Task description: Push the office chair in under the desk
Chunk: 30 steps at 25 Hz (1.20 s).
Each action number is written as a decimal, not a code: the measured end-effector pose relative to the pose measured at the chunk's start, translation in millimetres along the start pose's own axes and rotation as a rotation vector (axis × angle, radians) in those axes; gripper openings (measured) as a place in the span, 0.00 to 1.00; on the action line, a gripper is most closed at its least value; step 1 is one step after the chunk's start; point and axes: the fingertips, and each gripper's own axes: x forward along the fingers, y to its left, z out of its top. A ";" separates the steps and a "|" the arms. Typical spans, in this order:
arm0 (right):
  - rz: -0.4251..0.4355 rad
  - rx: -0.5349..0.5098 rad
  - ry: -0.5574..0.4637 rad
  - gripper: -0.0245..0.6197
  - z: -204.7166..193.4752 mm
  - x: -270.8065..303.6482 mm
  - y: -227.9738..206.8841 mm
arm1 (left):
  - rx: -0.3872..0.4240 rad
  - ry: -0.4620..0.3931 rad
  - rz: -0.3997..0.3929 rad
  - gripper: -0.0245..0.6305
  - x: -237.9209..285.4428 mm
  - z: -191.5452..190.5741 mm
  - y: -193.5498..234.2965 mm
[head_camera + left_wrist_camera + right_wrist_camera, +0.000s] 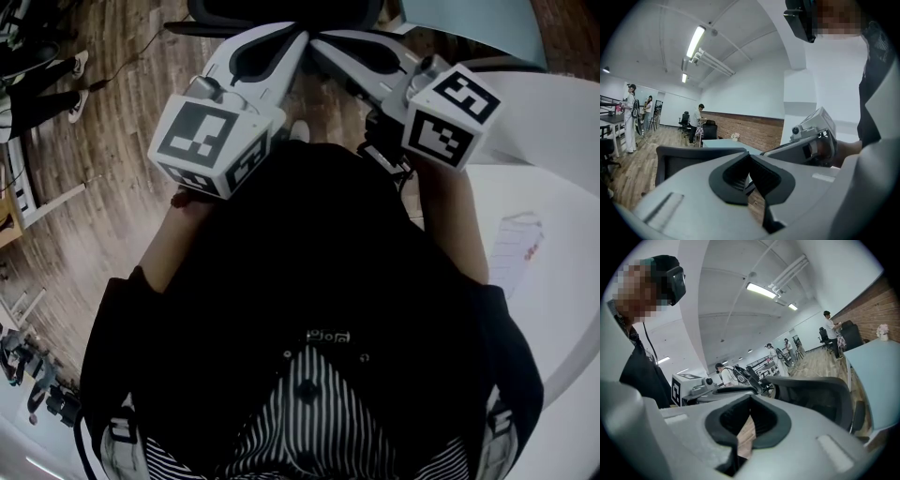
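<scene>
Left gripper point(300, 37) and right gripper point(316, 43) (both closed, empty) point at the office chair point(217, 11), its backrest crosswise.

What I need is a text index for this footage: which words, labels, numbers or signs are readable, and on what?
Nothing legible in any view.
Sheet of paper on the white desk: print too small to read.
Left gripper's cube and right gripper's cube: square patterns, no letters.

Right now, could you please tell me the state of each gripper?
The left gripper is closed, with nothing between its fingers.
The right gripper is closed, with nothing between its fingers.
</scene>
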 end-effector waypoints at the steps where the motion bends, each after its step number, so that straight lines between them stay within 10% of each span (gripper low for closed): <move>1: -0.005 0.001 -0.003 0.04 0.6 0.6 -2.6 | 0.003 0.000 -0.001 0.02 2.3 0.1 1.4; 30: -0.154 0.046 -0.073 0.04 36.4 57.3 -34.7 | 0.023 0.008 -0.147 0.02 13.7 21.9 81.6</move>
